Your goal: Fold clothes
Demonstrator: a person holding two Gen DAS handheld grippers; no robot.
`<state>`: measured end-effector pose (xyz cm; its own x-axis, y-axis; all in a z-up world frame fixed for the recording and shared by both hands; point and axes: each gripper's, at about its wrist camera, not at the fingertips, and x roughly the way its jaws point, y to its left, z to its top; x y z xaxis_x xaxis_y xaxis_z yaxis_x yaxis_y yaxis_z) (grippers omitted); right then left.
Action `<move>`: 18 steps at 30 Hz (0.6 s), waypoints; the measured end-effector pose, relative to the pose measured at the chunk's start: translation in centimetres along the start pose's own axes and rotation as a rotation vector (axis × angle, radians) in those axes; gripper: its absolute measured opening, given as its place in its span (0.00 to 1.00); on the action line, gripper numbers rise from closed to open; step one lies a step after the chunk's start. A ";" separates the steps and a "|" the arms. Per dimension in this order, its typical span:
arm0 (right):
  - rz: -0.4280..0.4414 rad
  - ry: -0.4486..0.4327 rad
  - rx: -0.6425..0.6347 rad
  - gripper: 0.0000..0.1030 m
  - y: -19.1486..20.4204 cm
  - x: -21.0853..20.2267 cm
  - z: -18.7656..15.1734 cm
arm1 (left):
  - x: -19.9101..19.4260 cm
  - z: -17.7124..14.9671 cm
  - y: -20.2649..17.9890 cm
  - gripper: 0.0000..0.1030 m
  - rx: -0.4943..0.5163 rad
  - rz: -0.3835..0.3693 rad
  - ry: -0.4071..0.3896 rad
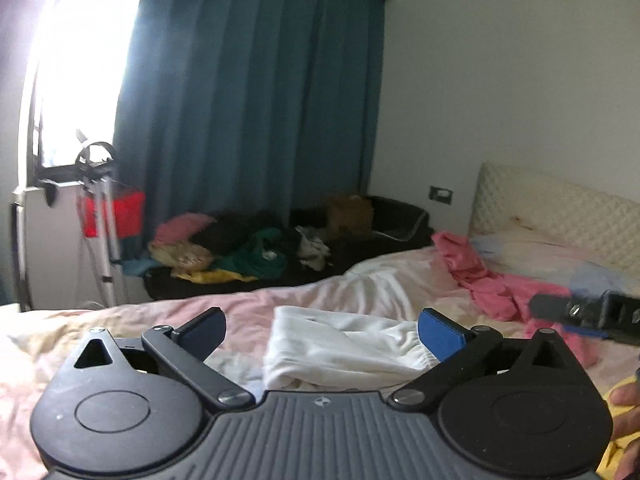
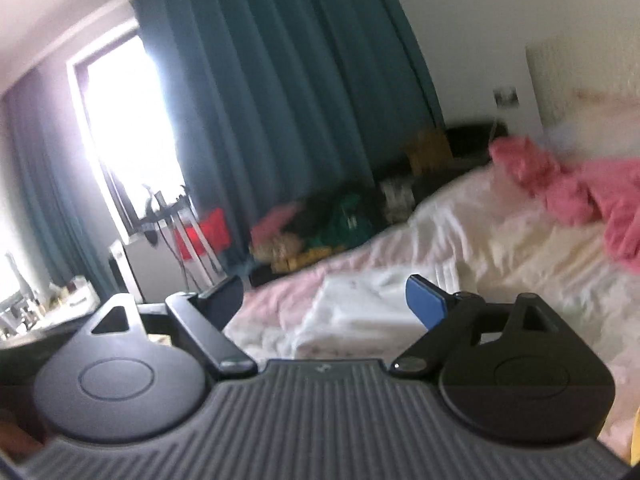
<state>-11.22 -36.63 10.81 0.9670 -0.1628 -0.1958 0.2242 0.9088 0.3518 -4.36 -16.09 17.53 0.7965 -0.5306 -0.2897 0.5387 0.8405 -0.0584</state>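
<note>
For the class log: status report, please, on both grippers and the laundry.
Left gripper open, right gripper open, both empty. White garment folded on bed. Pink garment crumpled beyond. Nothing obstructing.

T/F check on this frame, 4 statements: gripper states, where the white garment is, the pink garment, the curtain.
1. Both grippers are open and hold nothing. True: the left gripper and the right gripper have their jaws spread, nothing between them.
2. The white garment hangs from the left gripper. False: it lies on the bed, ahead of the fingers.
3. The pink garment lies neatly folded. False: it is crumpled, near the headboard.
4. The curtain is teal. True.
</note>
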 end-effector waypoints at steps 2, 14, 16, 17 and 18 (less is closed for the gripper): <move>-0.006 -0.066 -0.059 0.87 1.3 -1.5 -0.8 | -1.9 -0.5 0.1 1.00 -0.008 0.018 -0.016; -0.049 -0.099 -0.234 0.87 4.1 -0.8 -6.7 | -5.0 -5.0 1.0 1.00 -0.039 0.080 -0.043; -0.066 -0.094 -0.230 0.87 3.6 0.1 -7.7 | -4.4 -5.8 1.1 1.00 -0.027 0.098 -0.047; -0.075 -0.092 -0.228 0.87 3.3 0.5 -8.1 | -4.1 -6.3 1.2 1.00 -0.023 0.105 -0.054; -0.084 -0.089 -0.226 0.87 3.1 1.0 -8.6 | -3.7 -6.7 1.3 1.00 -0.019 0.113 -0.061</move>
<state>-10.60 -30.68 3.82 0.9554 -0.2651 -0.1305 0.2808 0.9519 0.1223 -8.47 -12.26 12.11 0.8673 -0.4381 -0.2365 0.4402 0.8967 -0.0469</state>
